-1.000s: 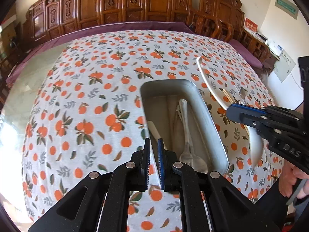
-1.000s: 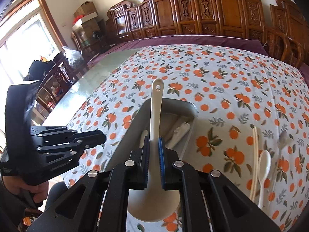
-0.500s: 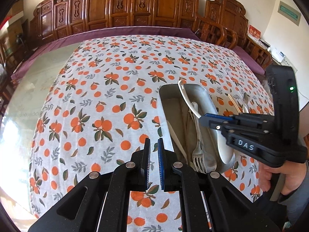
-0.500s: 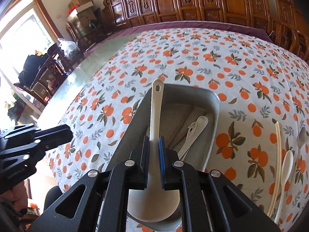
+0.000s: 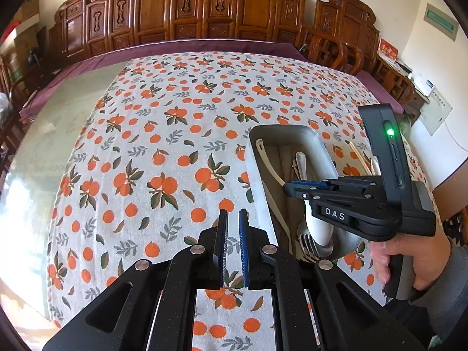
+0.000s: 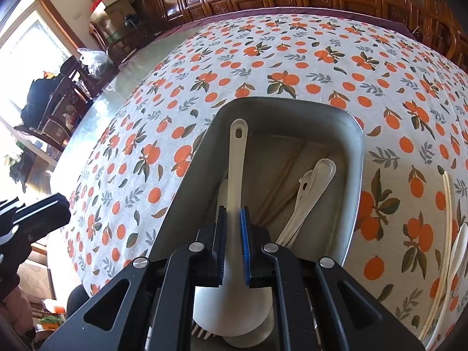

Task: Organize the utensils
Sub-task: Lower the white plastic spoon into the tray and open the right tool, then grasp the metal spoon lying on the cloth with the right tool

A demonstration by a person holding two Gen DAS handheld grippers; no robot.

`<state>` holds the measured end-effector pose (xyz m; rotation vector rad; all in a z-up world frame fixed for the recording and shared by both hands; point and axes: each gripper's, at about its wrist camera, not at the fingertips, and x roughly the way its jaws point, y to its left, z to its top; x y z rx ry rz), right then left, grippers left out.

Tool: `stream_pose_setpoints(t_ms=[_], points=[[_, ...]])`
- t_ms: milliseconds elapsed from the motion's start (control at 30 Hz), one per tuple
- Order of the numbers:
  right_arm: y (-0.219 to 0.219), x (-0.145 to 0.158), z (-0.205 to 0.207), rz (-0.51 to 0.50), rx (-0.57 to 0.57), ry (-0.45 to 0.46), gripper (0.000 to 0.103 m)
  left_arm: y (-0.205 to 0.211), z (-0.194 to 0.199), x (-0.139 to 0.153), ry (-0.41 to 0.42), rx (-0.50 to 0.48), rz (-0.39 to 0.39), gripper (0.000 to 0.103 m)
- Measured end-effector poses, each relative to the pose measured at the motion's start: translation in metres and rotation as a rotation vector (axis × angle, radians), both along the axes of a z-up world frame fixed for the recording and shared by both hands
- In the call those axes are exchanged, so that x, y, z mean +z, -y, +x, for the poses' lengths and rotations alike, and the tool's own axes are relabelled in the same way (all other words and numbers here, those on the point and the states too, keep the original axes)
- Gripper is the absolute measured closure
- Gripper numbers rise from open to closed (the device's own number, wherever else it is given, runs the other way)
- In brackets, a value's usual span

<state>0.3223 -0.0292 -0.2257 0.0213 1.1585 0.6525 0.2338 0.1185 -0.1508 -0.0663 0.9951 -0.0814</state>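
Note:
A grey metal tray (image 6: 355, 158) sits on the orange-print tablecloth (image 5: 163, 146) and holds white spoons, chopsticks and a metal fork (image 5: 305, 241). My right gripper (image 6: 233, 219) is over the tray's near end, shut on the handle of a large white ladle (image 6: 237, 163) whose far end rests down inside the tray. The same gripper (image 5: 288, 187) shows in the left wrist view above the tray (image 5: 324, 149). My left gripper (image 5: 232, 219) is shut and empty, just left of the tray above the cloth.
White chopsticks (image 6: 446, 204) and a white spoon (image 6: 459, 251) lie on the cloth right of the tray. Carved wooden chairs (image 5: 204, 8) line the far side. Bare glass tabletop (image 5: 58, 122) lies left of the cloth.
My right gripper has lowered the ladle from above the rim into the tray. My left gripper has drifted left, away from the tray.

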Motion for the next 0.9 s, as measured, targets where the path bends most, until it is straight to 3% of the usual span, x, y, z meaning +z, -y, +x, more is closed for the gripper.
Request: stream_pose_setpoints(t_ms=[400, 533, 700, 833, 900], points=[[0.023, 0.023, -0.005, 0.019, -0.013, 0.074, 0.089, 0.01, -0.005, 0.011, 0.017, -0.008, 0.008, 0.097], [0.045, 0.04, -0.017, 0.028, -0.023, 0.112, 0.079, 0.02, -0.006, 0.016, 0.025, -0.018, 0.01, 0.095], [0.081, 0.067, -0.03, 0.041, -0.041, 0.167, 0.078, 0.042, -0.007, 0.02, 0.037, -0.039, 0.0, 0.072], [0.112, 0.08, -0.041, 0.03, -0.059, 0.21, 0.077, 0.063, -0.005, 0.023, 0.046, -0.062, 0.006, 0.039], [0.127, 0.083, -0.045, 0.025, -0.072, 0.222, 0.076, 0.074, -0.003, 0.023, 0.055, -0.072, 0.009, 0.032]])
